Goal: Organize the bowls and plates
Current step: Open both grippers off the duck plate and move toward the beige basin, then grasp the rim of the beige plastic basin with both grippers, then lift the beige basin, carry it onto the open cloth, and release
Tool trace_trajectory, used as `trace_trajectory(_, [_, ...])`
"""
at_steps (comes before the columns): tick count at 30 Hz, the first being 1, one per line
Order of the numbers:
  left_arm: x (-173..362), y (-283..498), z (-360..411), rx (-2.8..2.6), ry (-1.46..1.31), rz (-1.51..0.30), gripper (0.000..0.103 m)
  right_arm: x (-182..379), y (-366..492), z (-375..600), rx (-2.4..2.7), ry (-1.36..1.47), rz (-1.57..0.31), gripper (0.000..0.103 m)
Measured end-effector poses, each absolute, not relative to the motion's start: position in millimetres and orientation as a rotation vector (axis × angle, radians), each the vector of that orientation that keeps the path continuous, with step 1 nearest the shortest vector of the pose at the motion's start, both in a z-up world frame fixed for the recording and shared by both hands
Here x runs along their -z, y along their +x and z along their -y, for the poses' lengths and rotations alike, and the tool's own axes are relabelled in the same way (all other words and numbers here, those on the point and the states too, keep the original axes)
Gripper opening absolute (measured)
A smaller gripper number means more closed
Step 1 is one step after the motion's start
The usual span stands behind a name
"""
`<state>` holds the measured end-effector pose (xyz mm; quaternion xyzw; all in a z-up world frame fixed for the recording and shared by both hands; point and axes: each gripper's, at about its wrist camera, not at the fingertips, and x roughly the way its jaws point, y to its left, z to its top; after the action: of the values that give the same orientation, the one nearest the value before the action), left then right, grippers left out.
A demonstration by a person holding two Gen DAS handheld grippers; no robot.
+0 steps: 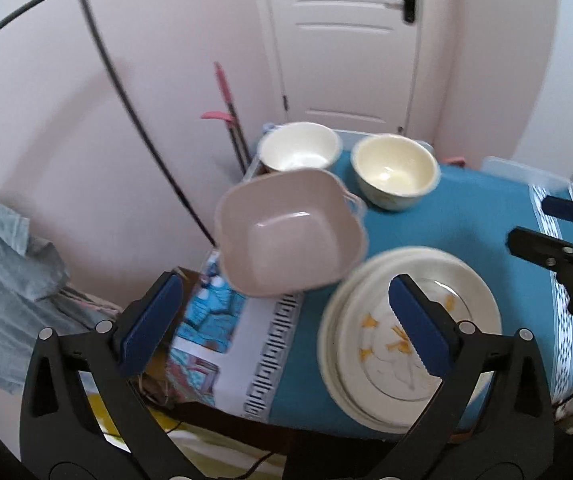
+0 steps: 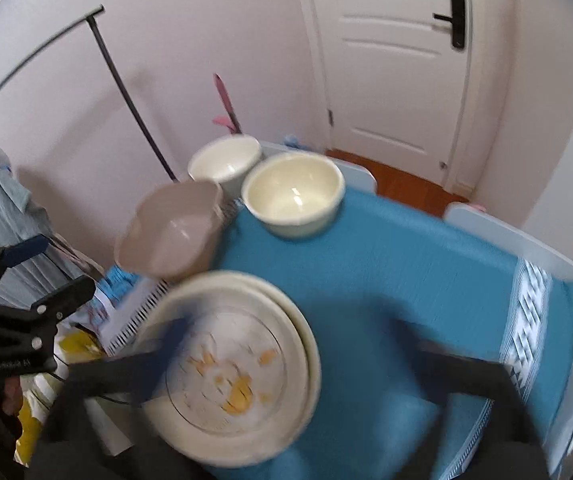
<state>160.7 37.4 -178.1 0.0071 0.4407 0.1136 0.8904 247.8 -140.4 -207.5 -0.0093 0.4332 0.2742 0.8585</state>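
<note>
A stack of cream plates (image 1: 410, 336) (image 2: 234, 368) with orange marks lies at the near edge of a blue-clothed table (image 1: 466, 216) (image 2: 406, 256). A pink square bowl (image 1: 290, 232) (image 2: 170, 232) sits at the table's left edge. Two cream round bowls stand behind it: one at the far left (image 1: 300, 146) (image 2: 224, 160), one to its right (image 1: 394, 170) (image 2: 294, 192). My left gripper (image 1: 282, 320) is open and empty, its right finger over the plates. My right gripper (image 2: 298, 360) is open, blurred, straddling the plates; it also shows in the left wrist view (image 1: 558, 220).
A white door (image 1: 350, 40) (image 2: 398, 60) stands behind the table. A dark bent rod (image 1: 126, 100) and a pink-handled tool (image 1: 226, 100) lean at the wall. Grey cloth (image 1: 2, 264) hangs at the left. Patterned cloths (image 1: 214, 320) lie below the table's left edge.
</note>
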Motion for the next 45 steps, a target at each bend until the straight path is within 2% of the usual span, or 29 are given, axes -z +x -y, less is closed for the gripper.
trace_trajectory(6, [176, 183, -103, -0.231, -0.104, -0.939, 0.103, 195, 272, 98, -0.622, -0.063, -0.96, 0.103])
trace_trajectory(12, [217, 216, -156, -0.138, -0.31, -1.062, 0.101, 212, 303, 45, -0.637, -0.034, -1.06, 0.103])
trace_trajectory(15, [241, 228, -164, -0.093, -0.361, -1.129, 0.086, 240, 322, 23, -0.638, -0.01, -1.151, 0.103])
trace_trajectory(16, [250, 232, -164, -0.076, -0.367, -1.157, 0.077, 249, 327, 17, -0.631, -0.011, -1.175, 0.102])
trace_trajectory(18, [266, 240, -164, -0.049, -0.368, -1.198, 0.068, 263, 333, 8, -0.628, -0.008, -1.211, 0.092])
trace_trajectory(20, [279, 245, -165, -0.026, -0.378, -1.22, 0.06, 277, 337, -1, -0.63, -0.007, -1.249, 0.073])
trace_trajectory(23, [292, 254, -170, 0.005, -0.411, -1.249, 0.05, 293, 339, -12, -0.624, -0.011, -1.287, 0.061])
trace_trajectory(25, [299, 257, -172, 0.008, -0.415, -1.257, 0.049, 300, 341, -16, -0.623, 0.006, -1.299, 0.058])
trace_trajectory(27, [302, 259, -173, 0.016, -0.428, -1.257, 0.042, 304, 342, -19, -0.622, 0.014, -1.3, 0.055])
trace_trajectory(29, [305, 259, -171, 0.023, -0.428, -1.263, 0.028, 307, 343, -20, -0.62, 0.017, -1.301, 0.051])
trace_trajectory(30, [306, 260, -170, 0.026, -0.423, -1.266, 0.024, 310, 343, -22, -0.619, 0.02, -1.302, 0.049])
trace_trajectory(32, [309, 261, -168, 0.029, -0.409, -1.273, 0.016, 313, 344, -24, -0.615, 0.023, -1.307, 0.037])
trace_trajectory(35, [309, 263, -169, 0.021, -0.389, -1.268, 0.013, 315, 342, -30, -0.613, 0.003, -1.302, 0.017])
trace_trajectory(45, [282, 258, -156, 0.025, -0.26, -1.208, 0.013, 304, 327, -30, -0.58, 0.006, -1.242, 0.015])
